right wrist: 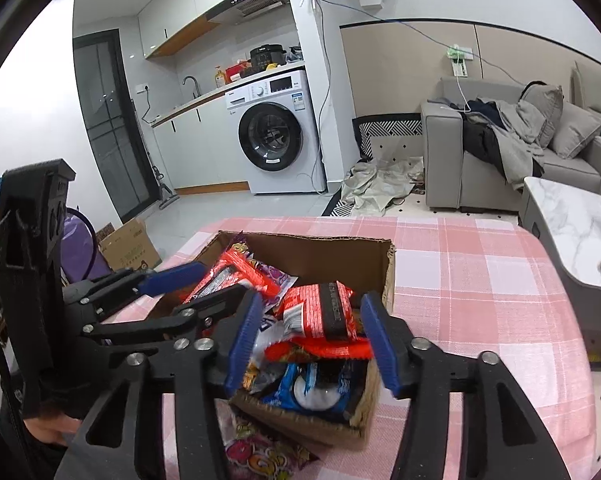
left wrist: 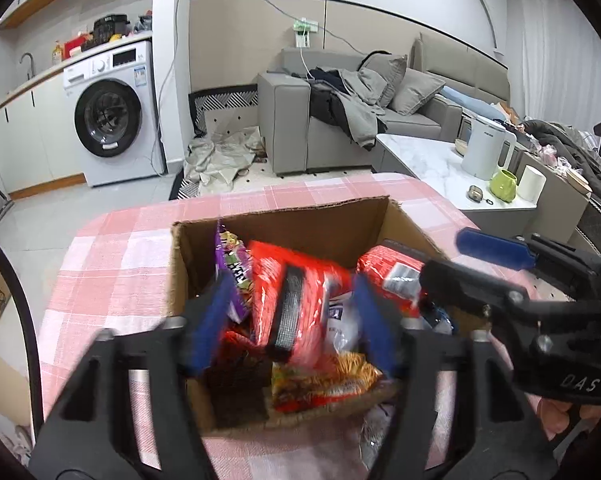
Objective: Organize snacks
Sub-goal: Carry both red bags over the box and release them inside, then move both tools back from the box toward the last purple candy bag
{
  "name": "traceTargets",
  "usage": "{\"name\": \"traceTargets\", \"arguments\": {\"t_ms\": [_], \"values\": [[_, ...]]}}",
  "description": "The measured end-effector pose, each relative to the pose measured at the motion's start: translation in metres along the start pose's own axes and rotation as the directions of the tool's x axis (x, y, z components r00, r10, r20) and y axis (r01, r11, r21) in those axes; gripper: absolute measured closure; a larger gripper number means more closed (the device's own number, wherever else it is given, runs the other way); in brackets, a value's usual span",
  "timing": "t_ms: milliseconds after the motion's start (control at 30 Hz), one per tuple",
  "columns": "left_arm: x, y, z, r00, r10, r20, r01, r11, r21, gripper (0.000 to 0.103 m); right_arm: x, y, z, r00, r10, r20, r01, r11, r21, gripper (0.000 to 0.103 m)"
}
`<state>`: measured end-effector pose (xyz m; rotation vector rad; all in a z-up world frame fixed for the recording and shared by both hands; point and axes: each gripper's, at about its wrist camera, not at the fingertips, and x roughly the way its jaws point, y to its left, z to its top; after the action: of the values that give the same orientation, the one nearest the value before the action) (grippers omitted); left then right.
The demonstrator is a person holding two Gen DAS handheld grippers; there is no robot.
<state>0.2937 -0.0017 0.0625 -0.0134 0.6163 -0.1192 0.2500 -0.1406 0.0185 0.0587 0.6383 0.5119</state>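
Note:
An open cardboard box [left wrist: 284, 216] [right wrist: 312, 246] sits on the pink checked tablecloth, filled with snack packets. A red packet with a black stripe [left wrist: 296, 304] [right wrist: 332, 312] lies on top, beside a purple packet [left wrist: 234, 268] and a blue-and-white packet [right wrist: 320, 388]. My left gripper [left wrist: 290, 316] is open above the box, nothing between its blue pads; it also shows in the right wrist view [right wrist: 204, 284]. My right gripper [right wrist: 312, 338] is open over the box's near end; it shows in the left wrist view [left wrist: 460, 256] at the right.
A colourful packet [right wrist: 268, 452] lies on the tablecloth [right wrist: 480, 280] outside the box's near side. A marble coffee table [left wrist: 432, 160] with a kettle [left wrist: 484, 148] and a green cup [left wrist: 503, 186] stands right, a sofa behind, a washing machine [left wrist: 112, 112] at the far left.

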Motion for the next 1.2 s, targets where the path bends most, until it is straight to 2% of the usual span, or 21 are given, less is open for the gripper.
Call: {"name": "traceTargets", "arguments": {"t_ms": [33,67,100,167,300,700,1200], "values": [[-0.006,0.002,-0.001,1.000,0.010,0.012,-0.010,1.000,-0.005,0.020,-0.005,-0.002,-0.002,1.000,0.003,0.004,-0.003,1.000,0.011,0.028],[-0.012,0.003,-0.003,1.000,0.010,0.020,-0.010,1.000,-0.012,0.017,-0.010,-0.003,-0.004,1.000,0.002,0.007,-0.002,1.000,0.021,0.014],[-0.017,0.006,-0.005,1.000,-0.003,0.028,0.003,1.000,-0.023,0.016,-0.014,-0.004,-0.006,1.000,0.001,0.011,-0.001,0.999,0.033,0.006],[-0.033,0.013,-0.011,1.000,-0.011,0.022,0.012,0.999,-0.040,0.015,-0.023,-0.007,-0.010,1.000,0.010,0.020,-0.011,0.998,0.054,0.001],[-0.057,0.019,-0.026,0.999,-0.002,0.035,0.004,0.998,-0.059,0.000,-0.038,-0.007,-0.017,1.000,0.013,0.024,-0.015,0.997,0.073,0.001],[-0.114,0.022,-0.077,0.999,-0.010,0.030,0.011,0.999,-0.042,0.000,-0.064,0.005,-0.048,1.000,0.015,-0.017,-0.015,1.000,0.027,0.000],[-0.151,0.011,-0.111,1.000,-0.005,-0.002,0.005,1.000,0.000,0.000,-0.072,0.018,-0.091,0.993,-0.013,-0.120,0.008,0.999,-0.044,0.000]]}}
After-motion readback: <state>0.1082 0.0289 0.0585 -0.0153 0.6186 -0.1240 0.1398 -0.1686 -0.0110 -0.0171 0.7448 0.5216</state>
